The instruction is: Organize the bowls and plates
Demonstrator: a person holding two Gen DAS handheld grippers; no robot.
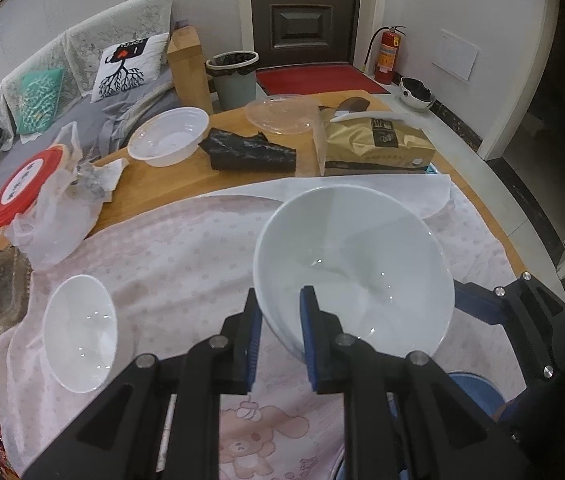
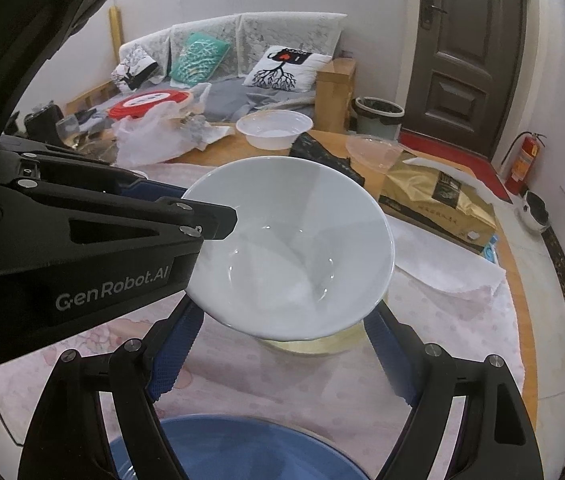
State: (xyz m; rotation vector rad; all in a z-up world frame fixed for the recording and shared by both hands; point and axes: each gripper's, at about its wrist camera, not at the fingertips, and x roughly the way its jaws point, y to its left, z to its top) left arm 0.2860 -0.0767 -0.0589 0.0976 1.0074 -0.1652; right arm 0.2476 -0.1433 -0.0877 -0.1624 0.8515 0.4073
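Note:
My left gripper (image 1: 281, 312) is shut on the near rim of a large white bowl (image 1: 358, 264) and holds it tilted above the pink cloth. The same bowl (image 2: 294, 252) fills the right wrist view, with the left gripper (image 2: 218, 220) clamping its left rim. My right gripper (image 2: 282, 320) is open, its blue-padded fingers (image 2: 174, 356) spread on both sides below the bowl. A yellowish dish (image 2: 318, 346) lies under the bowl. A small white bowl (image 1: 80, 332) sits on the cloth at the left. A blue plate (image 2: 234, 448) lies at the near edge.
On the wooden table (image 1: 170, 184) behind the cloth stand a white plastic bowl (image 1: 168, 136), a clear plastic lid (image 1: 280, 114), a black bag (image 1: 250, 152), a gold box (image 1: 374, 144) and a red-lidded jar in a plastic bag (image 1: 30, 188). A sofa and bin stand beyond.

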